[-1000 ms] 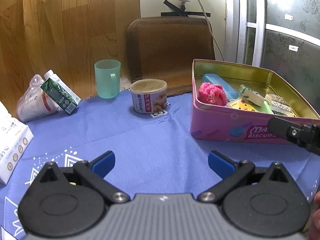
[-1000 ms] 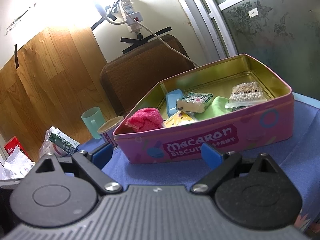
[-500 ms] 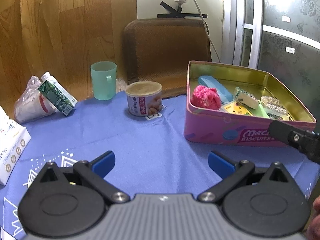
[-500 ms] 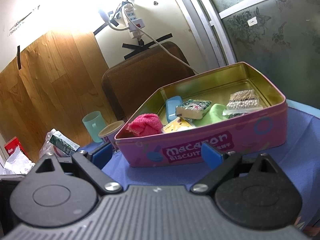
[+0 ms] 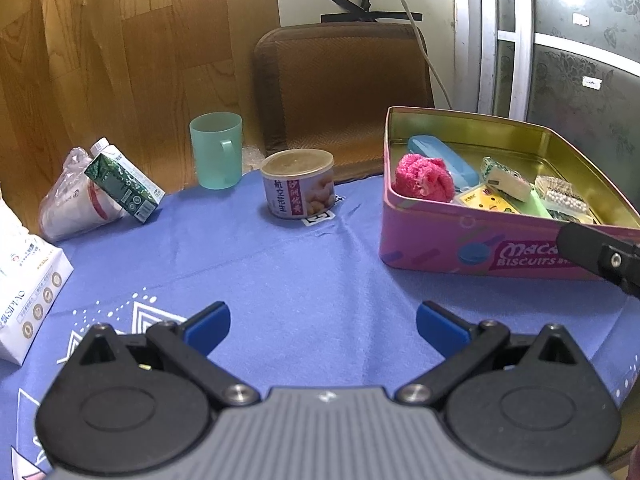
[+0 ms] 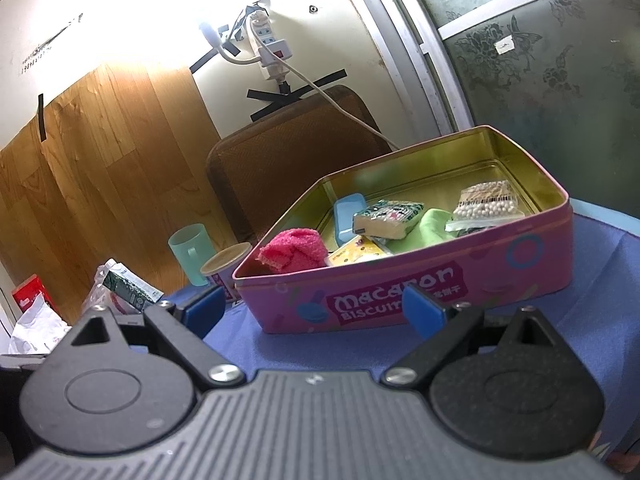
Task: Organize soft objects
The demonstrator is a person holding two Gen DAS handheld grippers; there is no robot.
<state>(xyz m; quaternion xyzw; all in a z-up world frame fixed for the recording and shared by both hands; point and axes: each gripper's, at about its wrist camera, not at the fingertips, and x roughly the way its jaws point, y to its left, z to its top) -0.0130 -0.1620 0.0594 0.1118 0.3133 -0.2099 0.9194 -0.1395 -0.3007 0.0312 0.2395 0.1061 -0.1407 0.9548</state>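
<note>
A pink macaron biscuit tin [image 5: 436, 240] [image 6: 500, 276] stands open on the blue tablecloth, right of centre. Inside lie a fluffy pink cloth [image 5: 424, 178] [image 6: 294, 250], a light blue case [image 5: 444, 156] [image 6: 349, 214], a green-and-white tissue pack [image 5: 506, 178] [image 6: 386, 218], a yellow packet [image 5: 486, 200] [image 6: 356, 254], a green cloth [image 6: 434, 224] and a bag of cotton swabs [image 5: 562, 196] [image 6: 486, 204]. My left gripper [image 5: 322, 326] is open and empty over bare cloth, left of the tin. My right gripper [image 6: 312, 308] is open and empty in front of the tin's near wall.
A round can [image 5: 298, 184], a teal mug [image 5: 216, 150], a green carton [image 5: 122, 182] leaning on a plastic-wrapped bag [image 5: 76, 208] and a white tissue pack [image 5: 28, 292] stand on the cloth at left. A brown chair back [image 5: 344, 84] rises behind the table.
Both grippers have pulled back a little from the tin, so it appears smaller and farther. Both stay open and empty. The tin's contents have not moved.
</note>
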